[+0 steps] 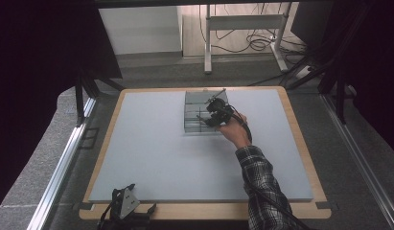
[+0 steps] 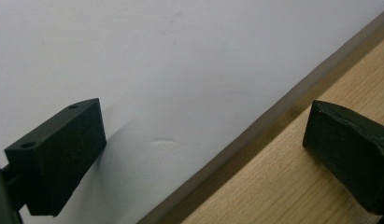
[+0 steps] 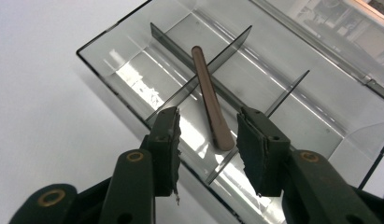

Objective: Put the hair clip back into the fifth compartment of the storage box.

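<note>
Two grippers are in play. Right gripper (image 3: 206,140) hovers over the clear divided tray (image 3: 110,70), jaws parted and empty, straddling the near end of a brown rod (image 3: 209,100) resting across the dividers, its long axis running away between the jaws. Left gripper (image 1: 125,203) lies wide open, idle, at the bench (image 1: 290,110) front edge.

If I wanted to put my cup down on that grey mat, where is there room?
Most of the pale grey mat is bare: the whole left half and the near strip. Crowded spots: the clear plastic divided box at the far middle, where the right gripper works, and the near-left edge, where the left gripper rests.
</note>
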`<state>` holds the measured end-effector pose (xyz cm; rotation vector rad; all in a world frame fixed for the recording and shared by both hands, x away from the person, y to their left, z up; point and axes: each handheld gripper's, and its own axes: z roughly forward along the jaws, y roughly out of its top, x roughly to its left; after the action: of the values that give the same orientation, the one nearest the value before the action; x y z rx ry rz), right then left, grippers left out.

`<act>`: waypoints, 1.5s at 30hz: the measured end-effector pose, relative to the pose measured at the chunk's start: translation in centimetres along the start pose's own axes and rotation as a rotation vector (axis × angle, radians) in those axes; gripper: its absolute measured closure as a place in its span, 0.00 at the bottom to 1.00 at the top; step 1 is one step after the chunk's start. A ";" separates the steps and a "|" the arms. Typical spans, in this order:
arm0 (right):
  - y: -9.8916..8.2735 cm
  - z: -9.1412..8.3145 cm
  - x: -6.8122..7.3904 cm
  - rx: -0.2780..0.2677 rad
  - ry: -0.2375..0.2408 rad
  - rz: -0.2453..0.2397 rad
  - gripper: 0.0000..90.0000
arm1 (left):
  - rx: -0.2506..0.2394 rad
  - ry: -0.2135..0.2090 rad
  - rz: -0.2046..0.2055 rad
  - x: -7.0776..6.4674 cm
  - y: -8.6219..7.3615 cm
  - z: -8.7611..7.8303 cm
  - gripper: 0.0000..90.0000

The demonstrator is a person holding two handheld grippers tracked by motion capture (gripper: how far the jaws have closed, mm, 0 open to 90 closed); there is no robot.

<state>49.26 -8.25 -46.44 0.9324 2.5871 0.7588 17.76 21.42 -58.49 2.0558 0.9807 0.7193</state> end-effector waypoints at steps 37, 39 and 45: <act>-1.9 -3.0 1.0 -0.062 0.042 0.000 0.45 | 0.002 0.001 0.002 0.0 0.0 0.0 0.00; -2.0 -3.2 1.0 -0.062 0.042 -0.002 0.44 | 0.003 0.001 0.002 0.0 0.0 0.0 0.00; -2.5 -3.9 1.0 -0.066 0.035 -0.004 0.41 | 0.002 0.002 0.002 0.0 0.0 0.0 0.00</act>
<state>45.60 -10.74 -44.79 0.9024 2.5756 0.8619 17.77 21.42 -58.48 2.0585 0.9812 0.7218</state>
